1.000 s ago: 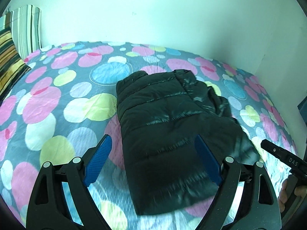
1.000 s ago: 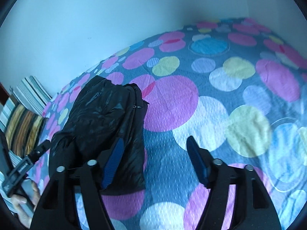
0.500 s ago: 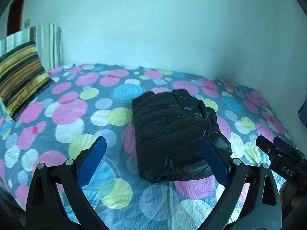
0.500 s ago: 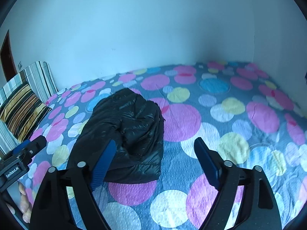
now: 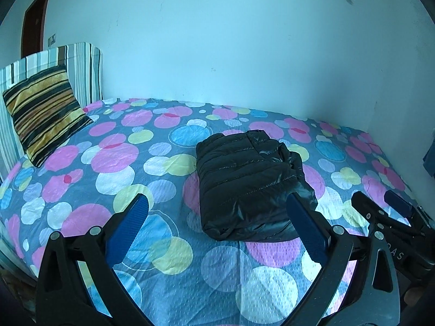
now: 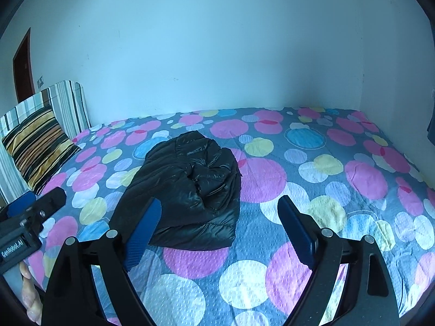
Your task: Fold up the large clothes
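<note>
"CenRobot.AI" marks the left gripper (image 6: 25, 212); both it and the right gripper (image 6: 217, 225) gape empty, fingers just spreading, above folded black jacket (image 5: 244, 184) on polka-dot bed (image 5: 108, 157), white walls

Glossy black jacket (image 5: 244, 179) on pink, blue, yellow polka-dot bedspread (image 5: 114, 163); brown-striped pillow (image 5: 43, 114).

1. Home bedroom.
2. Bed (image 5: 81, 190) fills most of the room, covered by a grey sheet with pink, blue, yellow and white circles.
3. Striped cushion (image 5: 43, 111) leans on a striped headboard (image 5: 81, 68) at the left end.
4. Plain pale walls (image 5: 217, 40) meet in a corner; dark door (image 5: 34, 24) far left.
</note>
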Motion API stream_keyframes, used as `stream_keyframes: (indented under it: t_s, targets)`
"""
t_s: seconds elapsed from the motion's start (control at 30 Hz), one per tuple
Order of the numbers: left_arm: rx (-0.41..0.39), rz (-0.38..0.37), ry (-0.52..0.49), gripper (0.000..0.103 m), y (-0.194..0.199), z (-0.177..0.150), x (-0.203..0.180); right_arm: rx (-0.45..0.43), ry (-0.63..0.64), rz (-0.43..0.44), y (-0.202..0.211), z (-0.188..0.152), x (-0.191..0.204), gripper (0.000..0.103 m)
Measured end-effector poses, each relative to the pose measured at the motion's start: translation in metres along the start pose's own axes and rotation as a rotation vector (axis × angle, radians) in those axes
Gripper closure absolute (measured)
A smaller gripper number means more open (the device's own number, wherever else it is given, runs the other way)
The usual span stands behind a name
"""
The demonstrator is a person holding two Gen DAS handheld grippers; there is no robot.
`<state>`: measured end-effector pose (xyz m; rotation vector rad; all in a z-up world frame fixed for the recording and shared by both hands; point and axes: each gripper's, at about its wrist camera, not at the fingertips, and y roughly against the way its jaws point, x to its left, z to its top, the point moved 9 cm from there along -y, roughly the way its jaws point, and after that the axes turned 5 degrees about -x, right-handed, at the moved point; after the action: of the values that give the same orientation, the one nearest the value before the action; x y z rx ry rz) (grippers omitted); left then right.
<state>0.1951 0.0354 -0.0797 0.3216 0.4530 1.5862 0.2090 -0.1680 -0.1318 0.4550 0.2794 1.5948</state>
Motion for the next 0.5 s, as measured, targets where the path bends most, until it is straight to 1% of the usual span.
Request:
stream_keyframes:
  t_s: [0.5]
  targets:
    - [-0.027,0.004,-0.003,0.002,0.017,0.004,-0.002,-0.046,0.021,0.003,0.02,0.006,0.008,0.017]
